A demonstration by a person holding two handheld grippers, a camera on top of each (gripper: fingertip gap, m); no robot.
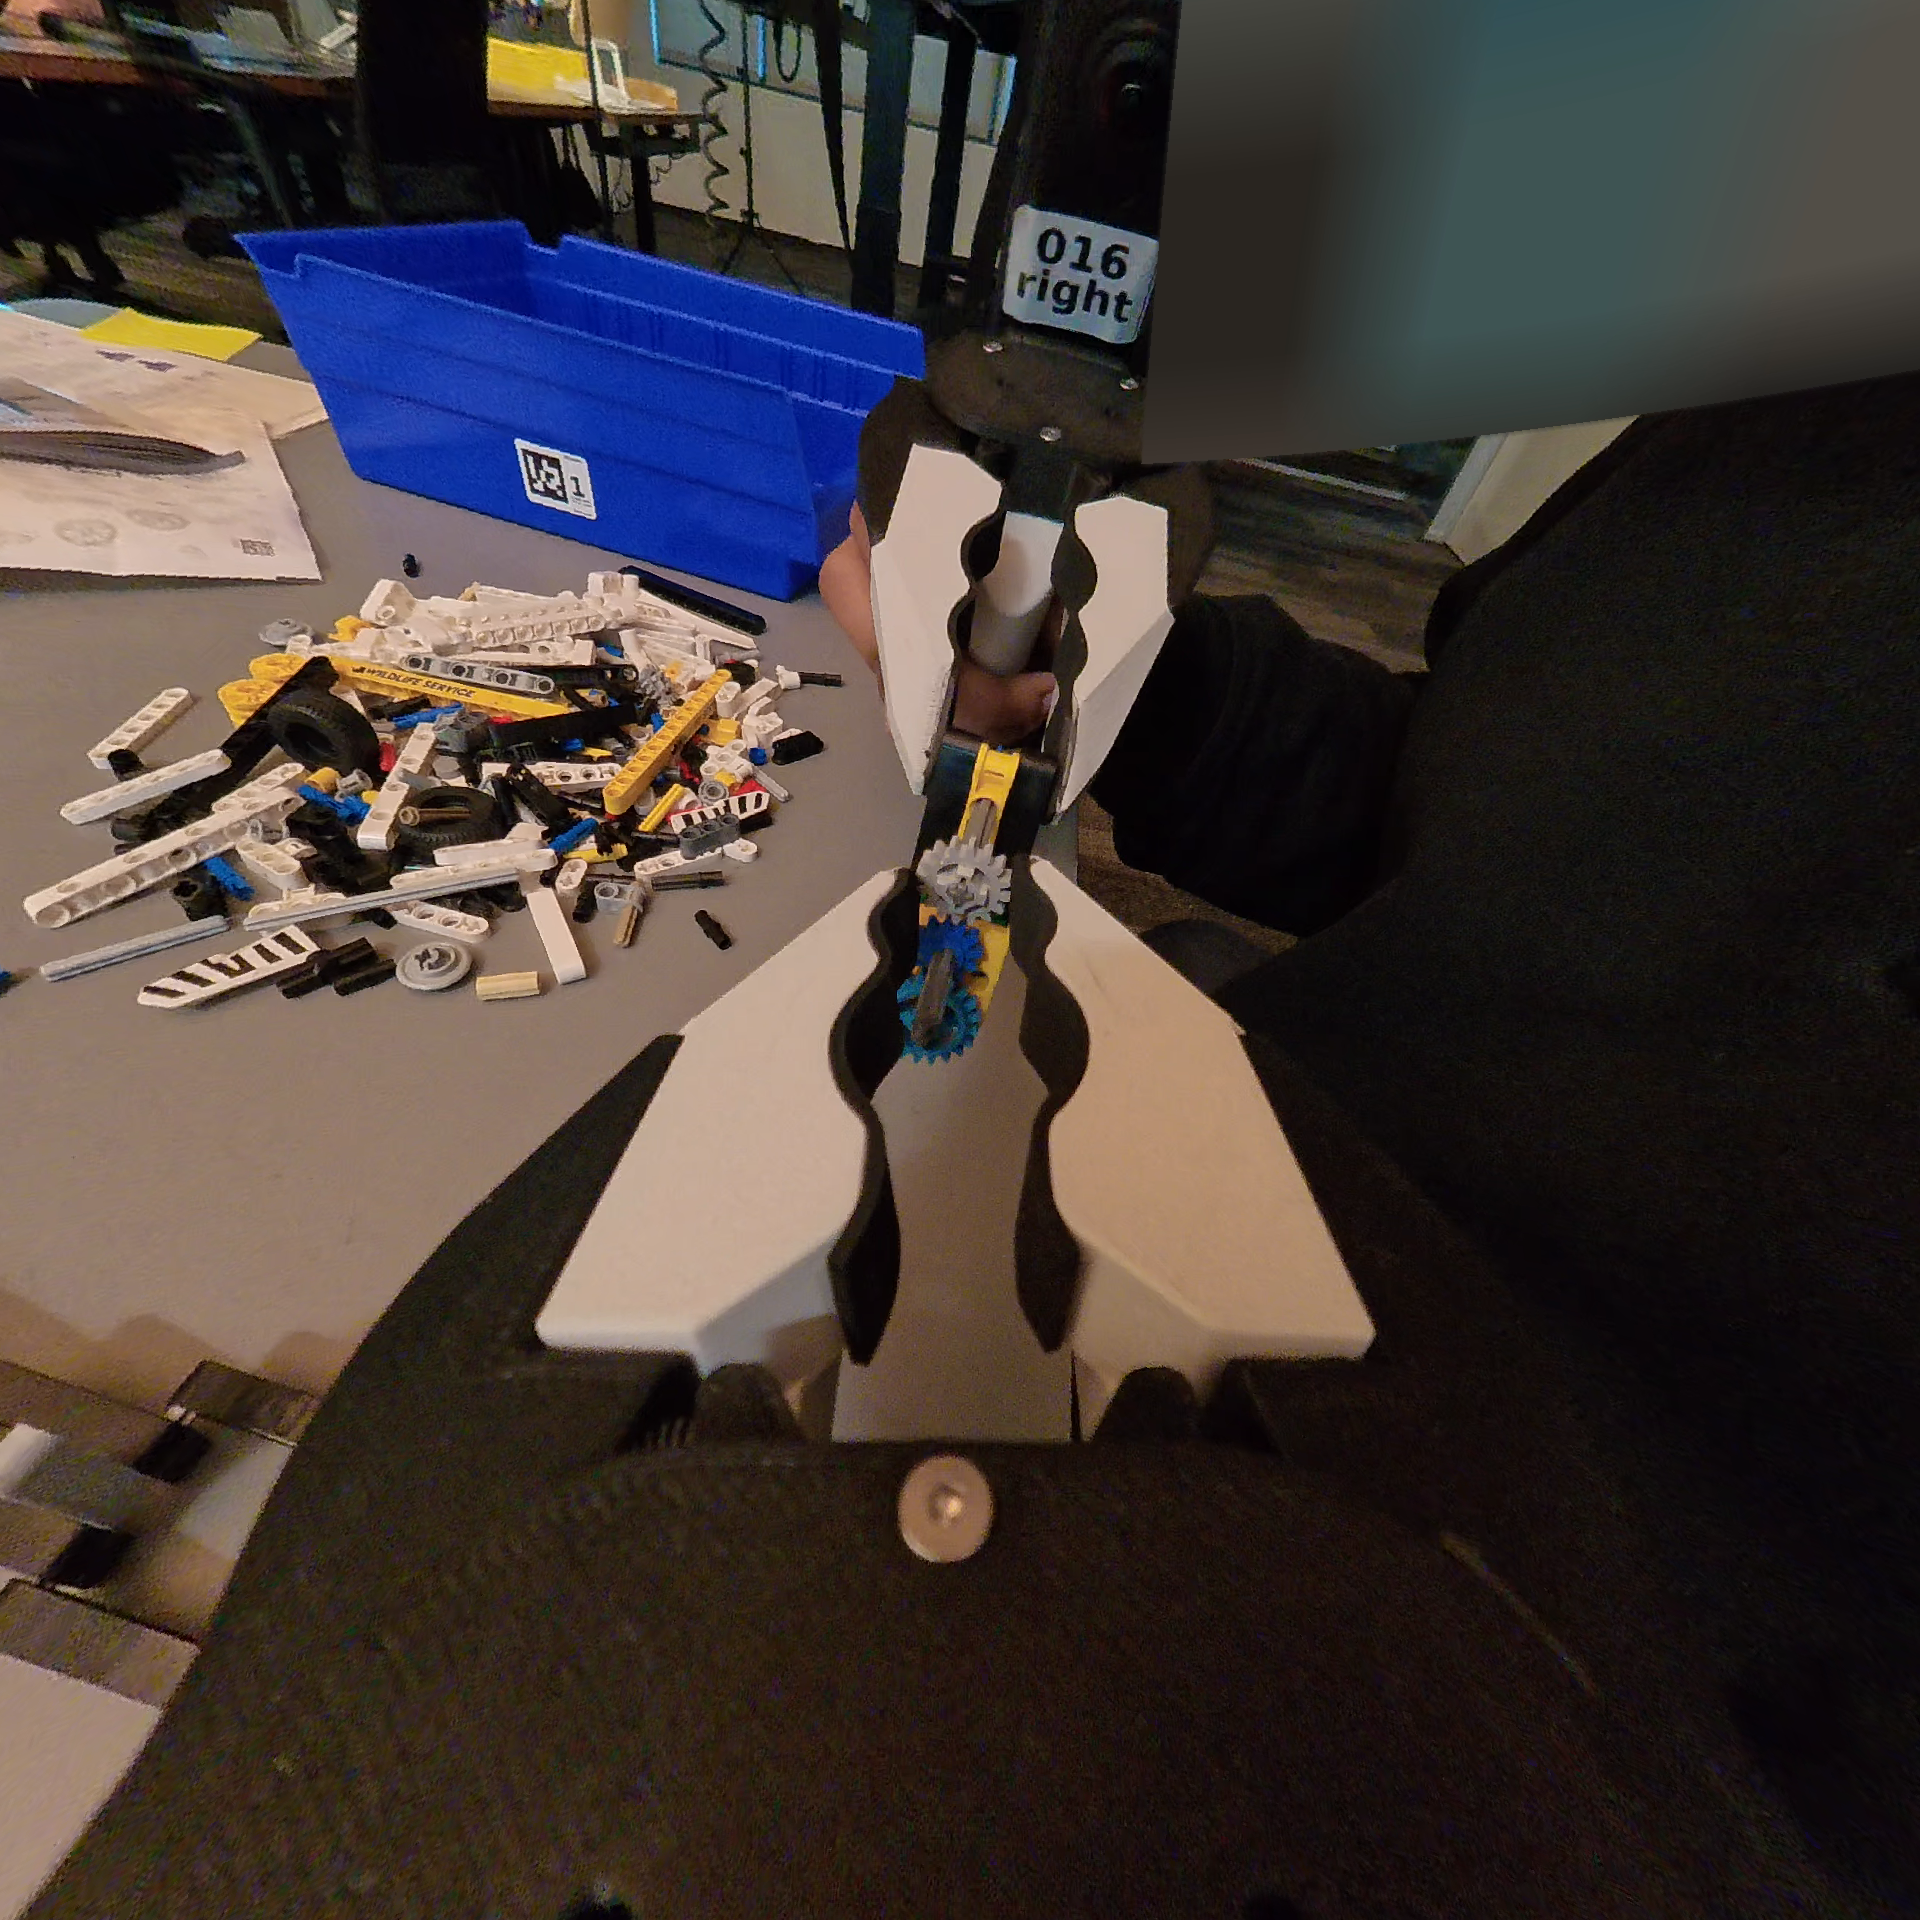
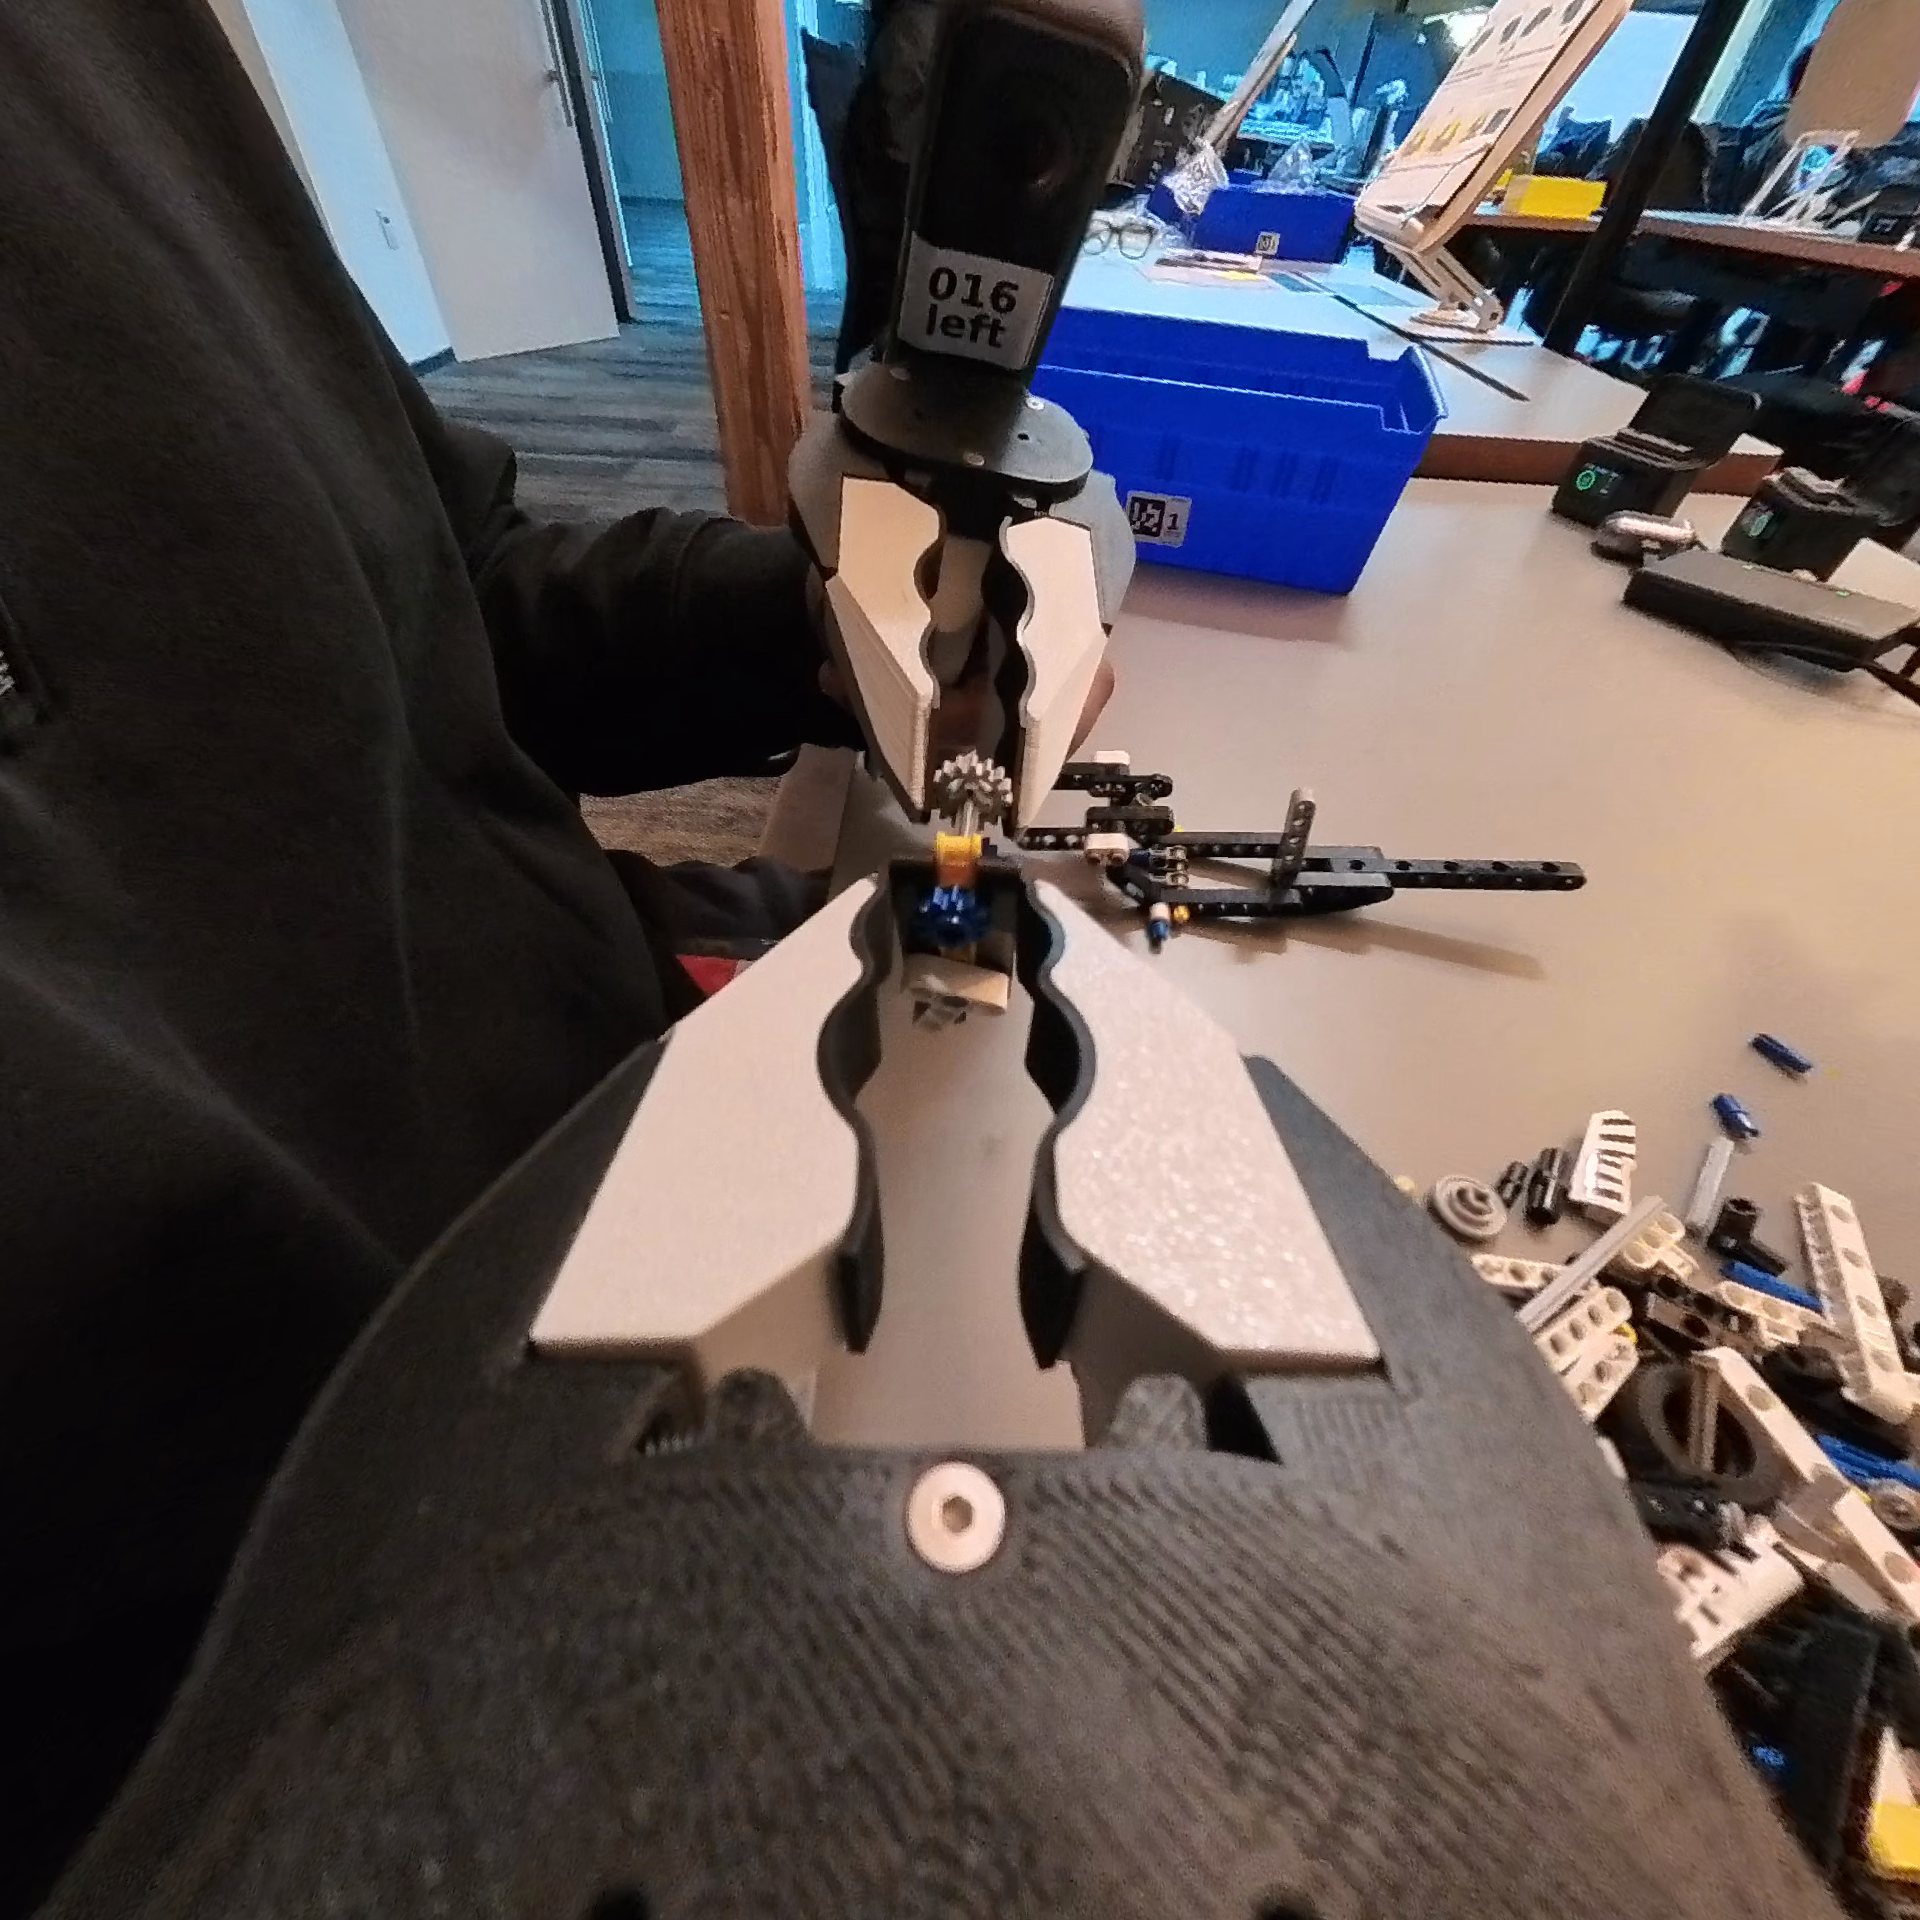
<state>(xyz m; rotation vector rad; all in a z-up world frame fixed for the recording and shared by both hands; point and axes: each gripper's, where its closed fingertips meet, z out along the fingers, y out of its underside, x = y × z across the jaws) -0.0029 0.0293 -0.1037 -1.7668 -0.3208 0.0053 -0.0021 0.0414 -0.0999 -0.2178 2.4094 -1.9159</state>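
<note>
Left wrist view: both grippers (image 1: 961,914) (image 1: 987,774) tip-to-tip, clamping gear assembly (image 1: 961,883).

This looks like a big shared workroom, part office and part lab. A wide grey table (image 2: 1455,727) is close by, with a heap of toy building pieces (image 1: 416,769) on it and a blue plastic bin (image 1: 582,416) just behind the heap. Printed building sheets (image 1: 135,478) lie on the far left of the table. Farther off stand more long desks (image 2: 1714,249) with another blue bin (image 2: 1268,223), a pair of glasses (image 2: 1122,239) and a tilted board on a stand (image 2: 1475,135). Small black boxes with green lights (image 2: 1600,483) sit on the right. A thick wooden post (image 2: 738,249) stands on grey carpet (image 2: 582,416), with white doors (image 2: 499,177) behind it.
</note>
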